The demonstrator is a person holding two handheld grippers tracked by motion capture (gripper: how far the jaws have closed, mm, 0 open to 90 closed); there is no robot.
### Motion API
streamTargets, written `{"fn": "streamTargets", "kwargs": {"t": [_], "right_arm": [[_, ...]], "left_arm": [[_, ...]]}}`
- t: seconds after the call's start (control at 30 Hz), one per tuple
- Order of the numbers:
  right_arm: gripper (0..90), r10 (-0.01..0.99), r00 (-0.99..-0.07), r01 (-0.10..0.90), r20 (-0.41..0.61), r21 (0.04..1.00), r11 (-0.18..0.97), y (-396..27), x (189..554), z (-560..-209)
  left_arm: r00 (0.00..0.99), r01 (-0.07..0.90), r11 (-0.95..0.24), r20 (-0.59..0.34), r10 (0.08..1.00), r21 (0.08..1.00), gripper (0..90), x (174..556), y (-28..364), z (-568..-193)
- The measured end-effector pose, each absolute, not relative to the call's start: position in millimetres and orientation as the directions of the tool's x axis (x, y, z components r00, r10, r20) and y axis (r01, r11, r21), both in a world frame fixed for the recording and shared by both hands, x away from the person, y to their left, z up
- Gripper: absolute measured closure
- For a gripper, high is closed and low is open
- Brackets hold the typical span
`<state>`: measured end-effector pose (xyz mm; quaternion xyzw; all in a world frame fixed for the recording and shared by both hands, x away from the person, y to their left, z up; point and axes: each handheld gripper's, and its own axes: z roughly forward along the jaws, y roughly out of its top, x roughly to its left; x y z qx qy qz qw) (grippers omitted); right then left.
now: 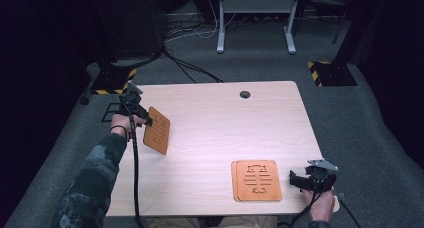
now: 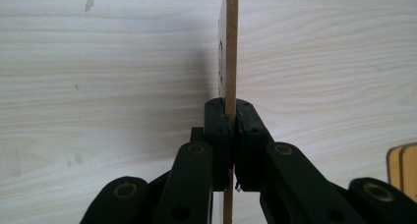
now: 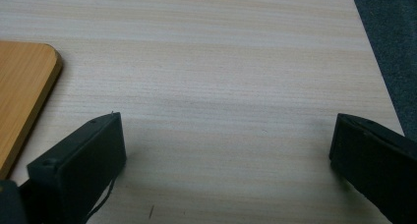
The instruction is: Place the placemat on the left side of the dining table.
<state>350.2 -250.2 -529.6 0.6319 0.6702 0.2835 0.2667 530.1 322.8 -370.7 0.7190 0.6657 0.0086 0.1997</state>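
Left gripper (image 1: 141,114): my left hand has it over the tabletop's (image 1: 220,118) left side, fingers (image 2: 219,130) clenched on a wooden board (image 1: 157,130).
Held board: thin, orange-brown, slots cut thru its face; I see it tilted up off the tabletop in the high view. In the left gripper view it's edge-on (image 2: 229,47), running straight up from between the pads.
Grip point: pads pinch the board near one edge, both sides touching.
Right gripper (image 1: 296,180): near the tabletop's right front corner, low, pointing twd the stack. Fingers (image 3: 78,170) released, wide apart, bare wood between them.
Stack (image 1: 257,180): two like boards lying flat, one on the other, front-right of the tabletop, just beside my right gripper; a rounded corner (image 3: 24,86) shows in the right gripper view.
Gap: held board & stack well apart.
Tabletop: light wood grain, round cable hole (image 1: 244,94) near the far edge.
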Motion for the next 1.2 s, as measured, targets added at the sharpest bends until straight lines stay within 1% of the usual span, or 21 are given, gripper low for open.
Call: {"fn": "streamTargets", "kwargs": {"t": [0.07, 0.27, 0.6, 0.77, 0.8, 0.87, 0.93, 1.2], "right_arm": [[0.0, 0.998, -0.059, 0.696, 0.001, 0.717, 0.040, -250.2, 350.2, -529.6], [0.0, 0.998, -0.059, 0.696, 0.001, 0.717, 0.041, -250.2, 350.2, -529.6], [0.0, 0.998, -0.058, 0.696, 0.001, 0.717, 0.039, -250.1, 350.1, -529.6], [0.0, 0.998, -0.058, 0.696, 0.001, 0.717, 0.039, -250.1, 350.1, -529.6], [0.0, 0.998, -0.058, 0.696, 0.001, 0.717, 0.040, -250.1, 350.1, -529.6], [0.0, 0.998, -0.058, 0.696, 0.001, 0.717, 0.040, -250.1, 350.1, -529.6], [0.0, 0.998, -0.058, 0.696, 0.002, 0.717, 0.039, -250.1, 350.0, -529.6], [0.0, 0.999, -0.054, 0.696, 0.003, 0.717, 0.035, -249.7, 349.7, -529.6]], "left_arm": [[0.101, 0.950, -0.021, -0.245, 0.964, 0.311, 85.0, 530.6, 321.1, -372.4], [0.110, 0.944, -0.046, -0.180, 0.978, 0.327, 85.9, 531.5, 315.8, -379.0], [0.078, 0.929, 0.002, -0.200, 0.977, 0.371, 85.9, 531.3, 320.3, -381.9], [0.087, 0.923, -0.009, -0.187, 0.978, 0.386, 85.2, 530.3, 322.3, -383.2], [0.076, 0.922, 0.002, -0.184, 0.980, 0.387, 84.9, 529.9, 321.8, -383.7], [0.097, 0.913, -0.025, -0.159, 0.983, 0.407, 83.4, 530.0, 323.2, -384.9], [0.092, 0.912, -0.024, -0.148, 0.985, 0.409, 82.6, 529.8, 326.4, -386.2], [0.057, 0.907, 0.014, -0.158, 0.986, 0.421, 78.9, 526.6, 340.9, -392.8]]}}
